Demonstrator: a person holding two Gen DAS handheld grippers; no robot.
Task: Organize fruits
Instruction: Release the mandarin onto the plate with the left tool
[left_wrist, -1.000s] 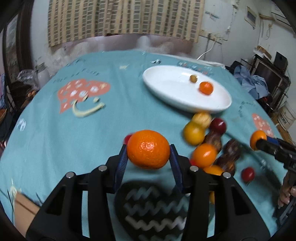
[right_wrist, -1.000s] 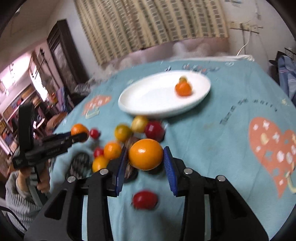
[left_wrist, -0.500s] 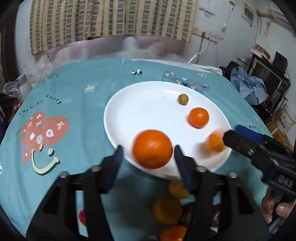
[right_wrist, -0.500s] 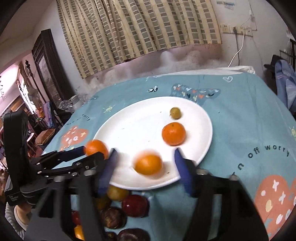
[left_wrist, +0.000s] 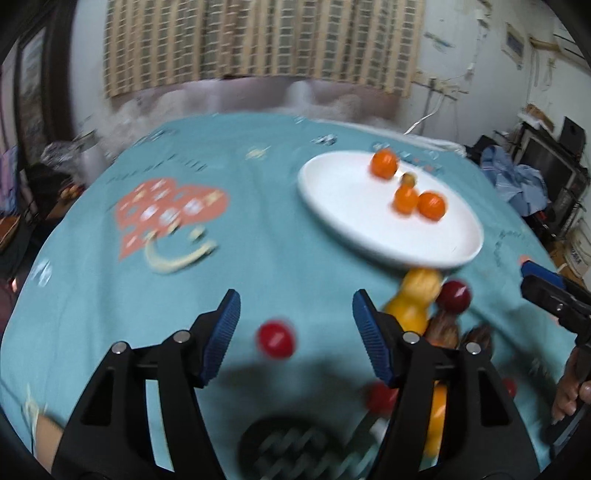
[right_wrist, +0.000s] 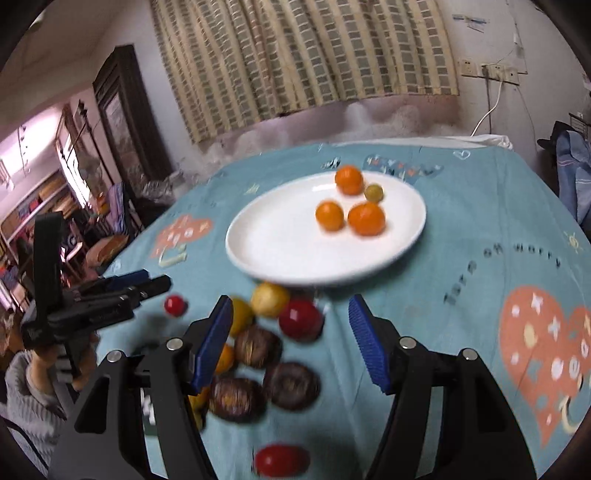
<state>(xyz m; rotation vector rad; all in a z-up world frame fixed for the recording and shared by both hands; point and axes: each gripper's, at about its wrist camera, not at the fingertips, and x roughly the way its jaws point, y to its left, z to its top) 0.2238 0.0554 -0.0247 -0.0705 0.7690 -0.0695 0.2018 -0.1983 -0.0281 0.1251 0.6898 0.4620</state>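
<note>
Left wrist view: left tool (left_wrist: 295, 325) empty, jaws opening, small red round fruit (left_wrist: 276, 339) on the teal printed counter (left_wrist: 258, 240) between them; best lowered squarely astride it and closed gently, since it looks smooth and apt to roll. Wide white oval plate (left_wrist: 332, 206), far right, holds three orange fruits and one small olive one. Right wrist view: right tool (right_wrist: 290, 332) released, empty, above the near loose pile: glossy red fruit (right_wrist: 300, 319), yellow ones, dark brown ridged ones.
</note>
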